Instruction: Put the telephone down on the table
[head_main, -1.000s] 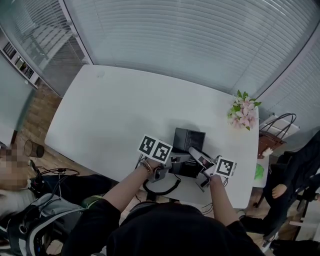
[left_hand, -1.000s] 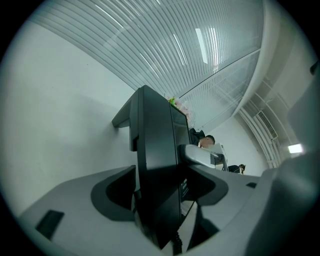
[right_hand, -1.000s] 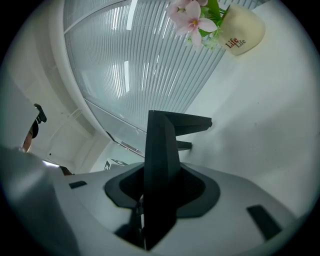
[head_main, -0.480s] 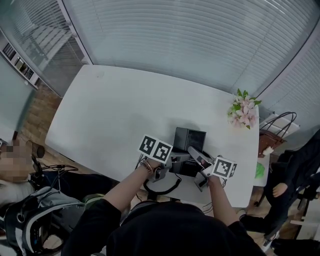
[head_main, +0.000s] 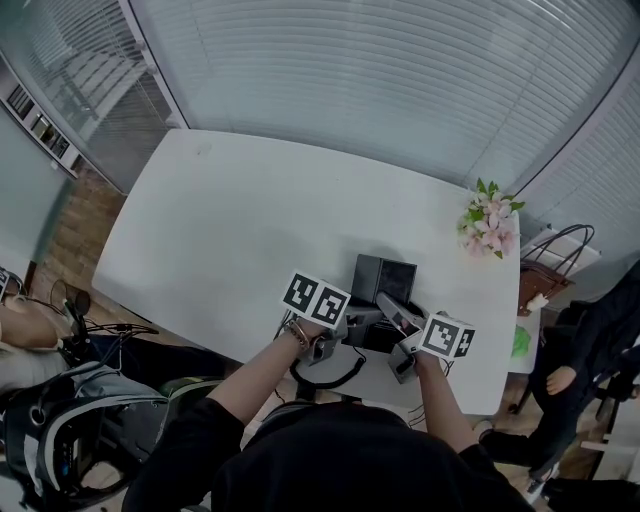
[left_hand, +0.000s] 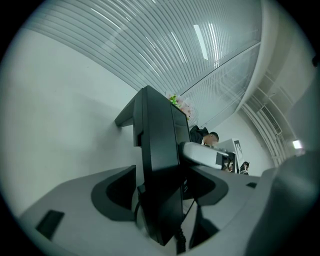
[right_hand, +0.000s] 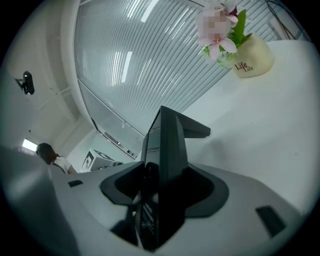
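Looking down in the head view, the telephone (head_main: 380, 298) sits on the white tabletop (head_main: 250, 220), nearer the person than the flower pot (head_main: 490, 225) and a little left of it, close to the front edge. Its coiled cord (head_main: 335, 378) hangs off that edge. The left hand-held gripper (head_main: 345, 325) is at the telephone's side farthest from the flower pot, and the right hand-held gripper (head_main: 402, 332) is at the side toward the pot.

In the left gripper view, the jaws are closed on the dark body (left_hand: 157, 160), which stands edge-on between them with the flower pot far beyond it.

In the right gripper view, the jaws have just been opening. They now stand wide with the telephone's thin edge (right_hand: 167, 165) between them, and the pads appear to be off it. The flower pot (right_hand: 252, 57) stands well beyond.

The set looks to be resting on the tabletop, so the left side needs letting go next. It is best to open those jaws fully before drawing either gripper back, and then to pull straight away from the flower pot's direction. That way neither pad drags the body or snags the cord.
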